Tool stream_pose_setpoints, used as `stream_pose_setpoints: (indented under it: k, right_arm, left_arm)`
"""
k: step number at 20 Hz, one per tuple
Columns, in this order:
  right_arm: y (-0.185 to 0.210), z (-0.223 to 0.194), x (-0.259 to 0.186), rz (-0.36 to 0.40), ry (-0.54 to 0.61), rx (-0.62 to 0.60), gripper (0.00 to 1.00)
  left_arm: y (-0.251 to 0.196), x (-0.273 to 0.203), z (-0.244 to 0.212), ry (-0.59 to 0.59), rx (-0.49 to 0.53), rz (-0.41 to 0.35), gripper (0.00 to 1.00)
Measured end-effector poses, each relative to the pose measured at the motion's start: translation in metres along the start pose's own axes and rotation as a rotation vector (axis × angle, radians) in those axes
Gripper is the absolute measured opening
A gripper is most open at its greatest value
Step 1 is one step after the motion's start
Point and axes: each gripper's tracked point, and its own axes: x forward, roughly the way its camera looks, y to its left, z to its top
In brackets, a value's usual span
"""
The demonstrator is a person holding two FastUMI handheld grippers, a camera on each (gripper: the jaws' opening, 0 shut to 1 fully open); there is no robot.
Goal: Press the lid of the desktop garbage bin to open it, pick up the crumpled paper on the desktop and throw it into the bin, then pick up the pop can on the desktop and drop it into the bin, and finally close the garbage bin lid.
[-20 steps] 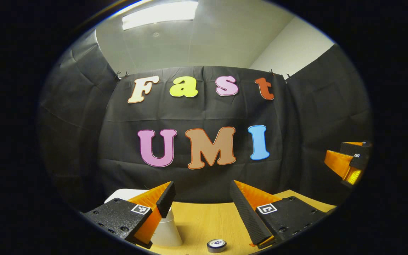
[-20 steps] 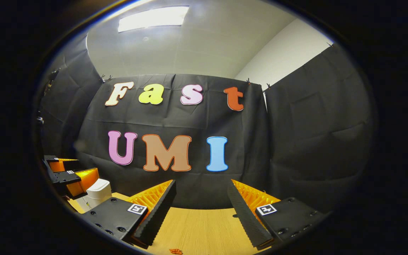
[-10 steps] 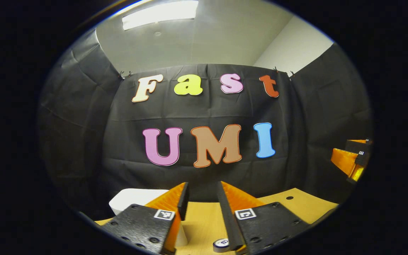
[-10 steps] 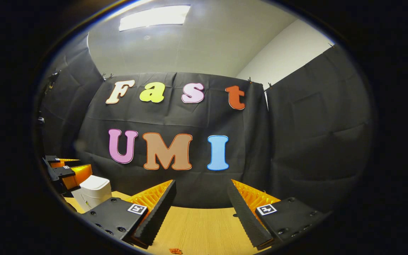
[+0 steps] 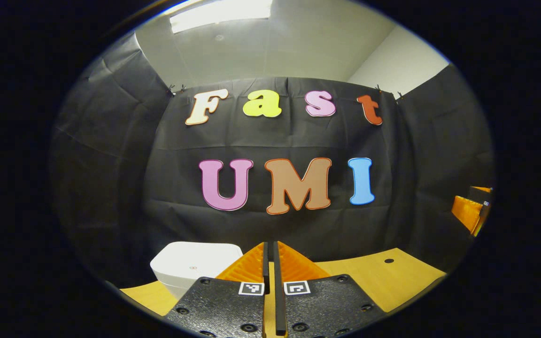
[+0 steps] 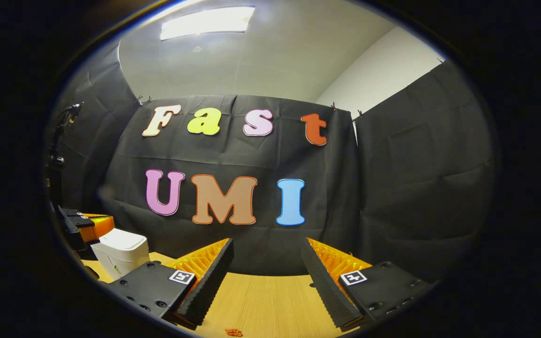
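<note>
fingers of the left gripper (image 5: 270,263) are pressing together, empty, just right of the closed bin (image 5: 190,267), likely readying to poke its lid, while the right gripper (image 6: 266,267) is waiting apart.

The white bin (image 5: 195,267) stood on the desk (image 5: 374,277) just left of the closed left gripper (image 5: 270,263), blocking that side. Bare desk lay open ahead of the spread right gripper (image 6: 266,263); the black cloth wall (image 6: 416,188) closed off the back.
</note>
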Motion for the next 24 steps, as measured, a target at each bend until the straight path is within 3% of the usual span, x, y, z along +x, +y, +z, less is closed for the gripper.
stream_pose_setpoints:
  k: [5, 10, 17, 22, 24]
  right_arm:
    - [0.004, 0.001, 0.0, 0.0, -0.002, -0.005, 0.96]
    - [0.011, -0.003, 0.0, -0.003, 0.01, -0.005, 0.96]
    - [0.016, -0.009, -0.001, -0.016, 0.033, -0.024, 0.96]
    - [0.022, -0.012, 0.001, -0.014, 0.045, -0.04, 0.96]
    - [0.024, -0.015, 0.003, -0.009, 0.053, -0.05, 0.96]
  left_arm:
    - [0.044, 0.018, -0.001, -0.006, 0.037, 0.084, 0.0]
    - [0.097, 0.042, -0.031, 0.068, 0.053, 0.184, 0.0]
    - [0.131, 0.059, -0.08, 0.174, 0.016, 0.234, 0.0]
    - [0.133, 0.066, -0.117, 0.267, 0.019, 0.222, 0.0]
    - [0.133, 0.065, -0.109, 0.222, 0.011, 0.237, 0.0]
